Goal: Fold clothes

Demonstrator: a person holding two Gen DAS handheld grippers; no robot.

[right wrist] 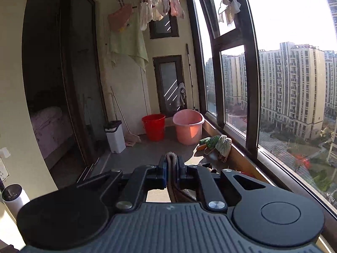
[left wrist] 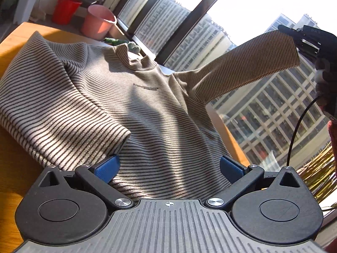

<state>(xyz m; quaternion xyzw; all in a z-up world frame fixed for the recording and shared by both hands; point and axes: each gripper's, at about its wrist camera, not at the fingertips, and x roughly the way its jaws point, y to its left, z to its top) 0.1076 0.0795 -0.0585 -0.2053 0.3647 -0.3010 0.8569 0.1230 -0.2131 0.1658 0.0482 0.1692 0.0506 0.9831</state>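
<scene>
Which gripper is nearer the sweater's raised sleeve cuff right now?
Right. The right gripper is shut on the cuff, holding it up; the left gripper sits open over the sweater's hem.

The sweater [left wrist: 118, 97] is beige with thin dark stripes across it, and a small line of dark print sits on the chest. The bench [left wrist: 14, 40] under it is warm orange-brown wood. Each tool has a black body with blue pads [left wrist: 107, 168]; the left tool [left wrist: 168, 168] and the right tool [right wrist: 171, 164] look the same in colour. On the floor stand a red bucket [right wrist: 154, 126] and a pale pink bucket [right wrist: 188, 126]. The bin [right wrist: 114, 136] is white with a black lid. A light green towel [right wrist: 128, 42] hangs on the wall. The window frames [right wrist: 250, 84] are dark brown.
</scene>
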